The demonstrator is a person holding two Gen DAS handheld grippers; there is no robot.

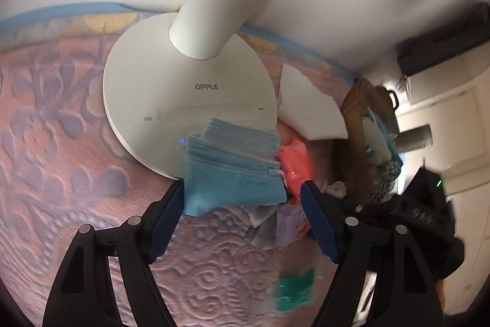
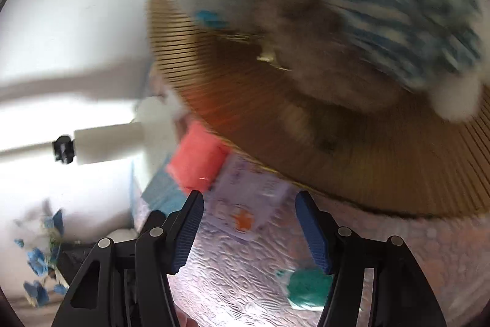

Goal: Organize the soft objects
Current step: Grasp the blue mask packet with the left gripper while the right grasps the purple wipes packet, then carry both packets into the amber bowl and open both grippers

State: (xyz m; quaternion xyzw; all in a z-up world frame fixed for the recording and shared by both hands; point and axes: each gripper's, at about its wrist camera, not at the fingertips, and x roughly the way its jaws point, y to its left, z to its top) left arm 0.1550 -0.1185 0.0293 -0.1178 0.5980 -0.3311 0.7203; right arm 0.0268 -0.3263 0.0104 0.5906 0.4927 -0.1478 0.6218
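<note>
Both pairs of my fingers stand spread and empty, left point(image 1: 242, 195) at the light, floppy blue cloth point(image 1: 232, 170), best pinched at its folded edge.

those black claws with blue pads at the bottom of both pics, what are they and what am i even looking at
They are hand-held grippers, one in each of a person's hands, each with a fisheye camera looking along its fingers. The left gripper is open around a stack of blue face masks lying partly on a white lamp base. The right gripper is open over a lilac packet beside a brown basket holding soft things. A red packet and a green packet lie on the pink embossed cloth. Nothing is gripped yet.
</note>
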